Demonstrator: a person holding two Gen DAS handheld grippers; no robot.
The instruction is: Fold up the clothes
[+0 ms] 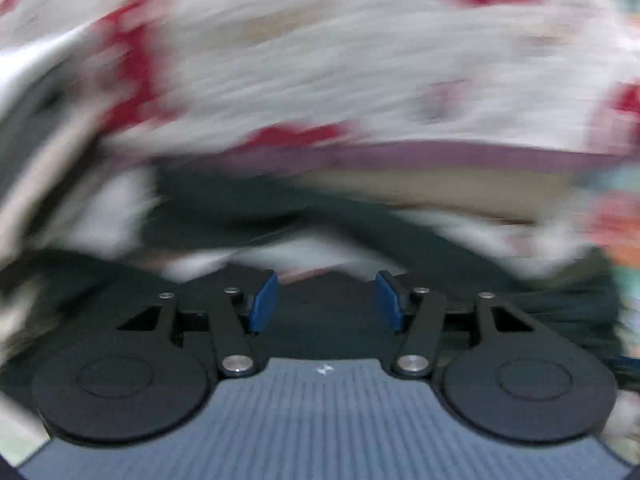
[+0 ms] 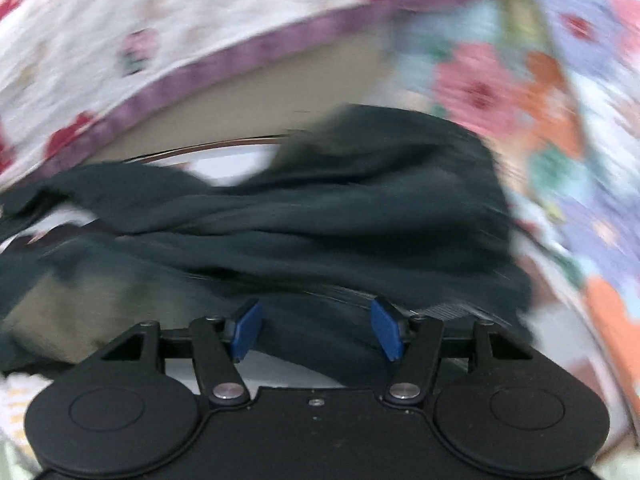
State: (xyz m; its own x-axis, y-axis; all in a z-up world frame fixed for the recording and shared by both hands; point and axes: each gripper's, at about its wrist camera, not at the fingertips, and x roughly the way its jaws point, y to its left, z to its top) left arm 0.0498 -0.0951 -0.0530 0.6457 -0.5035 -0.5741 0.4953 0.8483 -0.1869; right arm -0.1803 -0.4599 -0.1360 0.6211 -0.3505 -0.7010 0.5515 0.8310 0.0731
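both views are smeared with motion blur, the left wrist view the worse of the two.

in the left wrist view the left tongs [image 1: 327,300] stand at the lower middle of the frame, blue pads [image 1: 264,302] apart with a clear gap between them and nothing pinched there. behind the gap lies a dark teal garment [image 1: 240,208], running as a blurred band across the middle of the frame, with white patches around it. above it, filling the upper half, is a white cloth with red flowers [image 1: 320,60], edged along its lower side by a purple border [image 1: 400,156].

in the right wrist view the right tongs [image 2: 316,330] sit at the lower middle, their pads [image 2: 386,330] spread wide. the dark teal garment [image 2: 320,216] lies crumpled across the centre of the frame, from the left edge to right of centre, and its near fold shows in the gap between the pads; the pads do not press on it. a white surface [image 2: 228,164] shows through above the garment at centre left. the white cloth with red flowers [image 2: 160,32] and its purple border [image 2: 224,64] sweep across the upper left, and a second cloth with pink, orange and lilac flowers [image 2: 560,120] fills the right side of the frame.
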